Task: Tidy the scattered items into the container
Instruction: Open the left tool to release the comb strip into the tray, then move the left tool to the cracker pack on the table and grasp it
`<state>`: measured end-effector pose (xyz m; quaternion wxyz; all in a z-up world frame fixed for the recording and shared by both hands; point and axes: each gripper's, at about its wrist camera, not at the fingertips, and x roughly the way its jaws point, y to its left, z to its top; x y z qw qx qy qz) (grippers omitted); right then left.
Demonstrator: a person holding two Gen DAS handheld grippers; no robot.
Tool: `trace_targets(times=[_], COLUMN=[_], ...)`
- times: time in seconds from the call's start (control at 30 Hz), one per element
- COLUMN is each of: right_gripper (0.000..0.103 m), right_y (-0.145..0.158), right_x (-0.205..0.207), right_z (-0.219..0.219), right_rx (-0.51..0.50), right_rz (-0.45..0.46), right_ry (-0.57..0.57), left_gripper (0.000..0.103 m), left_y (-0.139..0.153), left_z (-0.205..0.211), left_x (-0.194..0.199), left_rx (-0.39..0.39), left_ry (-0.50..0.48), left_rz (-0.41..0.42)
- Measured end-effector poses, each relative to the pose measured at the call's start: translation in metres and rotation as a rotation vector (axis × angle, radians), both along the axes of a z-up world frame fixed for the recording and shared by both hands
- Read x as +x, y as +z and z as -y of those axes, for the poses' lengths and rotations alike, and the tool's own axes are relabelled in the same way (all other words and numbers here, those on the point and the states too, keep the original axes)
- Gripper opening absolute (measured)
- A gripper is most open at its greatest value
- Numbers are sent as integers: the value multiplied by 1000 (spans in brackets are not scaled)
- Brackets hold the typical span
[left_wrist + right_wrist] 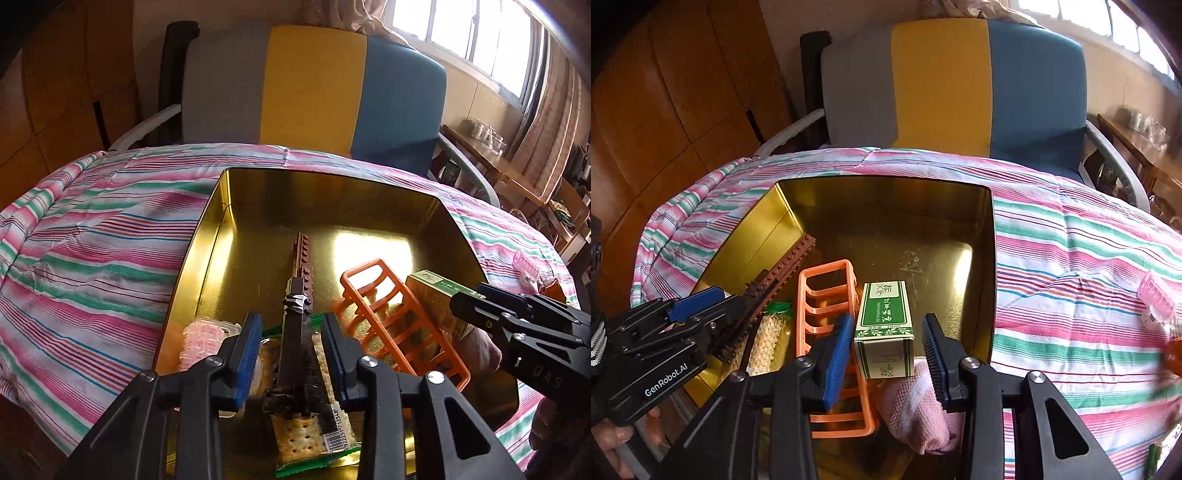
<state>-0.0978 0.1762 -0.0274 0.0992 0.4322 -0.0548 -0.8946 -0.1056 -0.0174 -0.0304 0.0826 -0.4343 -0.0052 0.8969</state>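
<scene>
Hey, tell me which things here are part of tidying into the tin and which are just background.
Part of the job:
gold metal tin
long brown toy brick strip
orange plastic rack
green and white carton
cracker packet
pink knitted cloth
clear pink plastic clip on the tablecloth

Just lying about:
grey, yellow and blue chair
striped tablecloth

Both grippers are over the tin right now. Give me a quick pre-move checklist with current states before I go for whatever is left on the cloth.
1. Left gripper open, brick strip between its pads: ok.
2. Right gripper open, green box freed: ok.
3. Green box lying flat: not ok, it leans on the pink cloth.
4. Orange rack inside the gold tin: ok.
5. Pink clip tidied: not ok, on the striped tablecloth.
6. Grippers clear of each other: ok.
</scene>
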Motion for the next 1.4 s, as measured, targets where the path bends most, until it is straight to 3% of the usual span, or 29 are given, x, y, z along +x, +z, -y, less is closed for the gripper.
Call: trace_targets(times=[0.13, 0.27, 0.37, 0.53, 0.7, 0.83, 1.03, 1.13, 1.4], right_gripper=[45, 52, 54, 54, 60, 60, 63, 69, 72], right_y=[3, 2, 1, -13, -23, -36, -51, -53, -54], right_x=[22, 51, 73, 126, 180, 200, 187, 172, 137], right_z=[-31, -72, -104, -189, -272, -318, -353, -357, -307], right_rx=[-32, -55, -71, -57, -63, -102, -174, -170, -231], right_rz=[-17, -27, -32, -10, -2, 12, 15, 2, 0], right_ry=[-80, -186, -270, -510, -745, -853, -876, -849, -536], left_gripper=[35, 35, 36, 36, 37, 40, 41, 42, 42], left_y=[10, 22, 25, 22, 15, 6, -13, -21, -31], left_z=[1, -13, -37, -91, -143, -178, -201, -202, -206], left_x=[12, 32, 50, 84, 112, 129, 141, 142, 135], left_rx=[34, 71, 94, 110, 95, 61, 29, 7, 5], left_ry=[11, -49, -143, -335, -516, -625, -685, -686, -662], left_rz=[-22, -53, -49, -9, 32, 66, 136, 160, 200])
